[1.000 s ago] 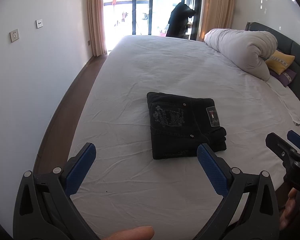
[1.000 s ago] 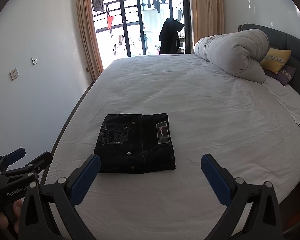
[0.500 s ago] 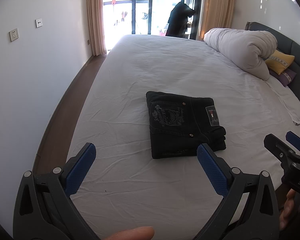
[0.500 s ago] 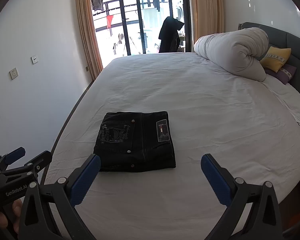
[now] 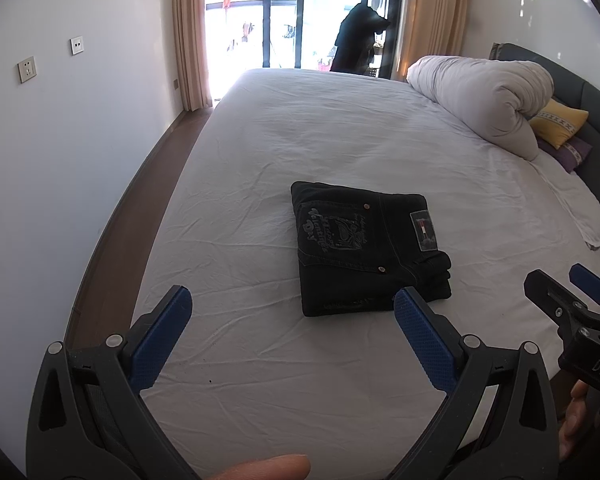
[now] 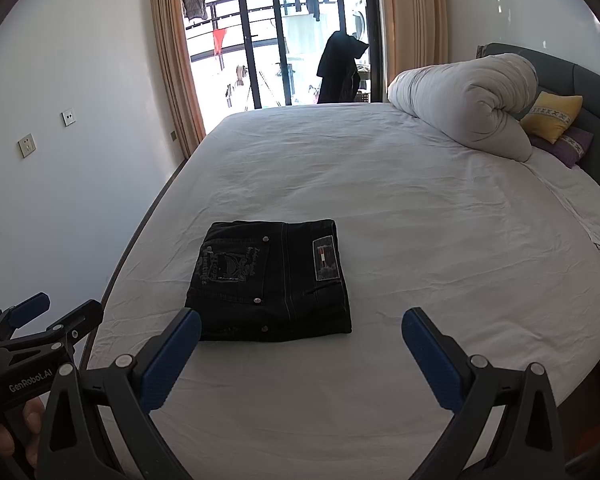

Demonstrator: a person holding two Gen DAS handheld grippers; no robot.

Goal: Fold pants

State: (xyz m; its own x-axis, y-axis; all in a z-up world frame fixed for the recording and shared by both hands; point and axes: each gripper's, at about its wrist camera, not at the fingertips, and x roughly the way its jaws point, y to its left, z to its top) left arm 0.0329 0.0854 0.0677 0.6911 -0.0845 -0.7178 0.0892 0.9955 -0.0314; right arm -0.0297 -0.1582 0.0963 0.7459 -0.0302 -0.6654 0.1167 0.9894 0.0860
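Observation:
Black pants (image 5: 364,248) lie folded into a compact rectangle on the white bed sheet (image 5: 340,140), back pocket and label up; they also show in the right wrist view (image 6: 272,280). My left gripper (image 5: 292,312) is open and empty, held above the sheet short of the pants' near edge. My right gripper (image 6: 300,332) is open and empty, hovering in front of the pants. Each gripper shows at the edge of the other's view: the right gripper (image 5: 560,292) and the left gripper (image 6: 56,312).
A rolled white duvet (image 6: 468,112) lies at the back right with a yellow pillow (image 6: 552,116) and purple pillow (image 6: 568,144) against a dark headboard (image 6: 588,84). The bed's left edge (image 5: 132,216) drops to wood floor beside a white wall. Glass balcony doors (image 6: 268,40) stand beyond.
Both grippers have drawn back and risen very slightly; the pants sit a touch farther away. The pants have not moved.

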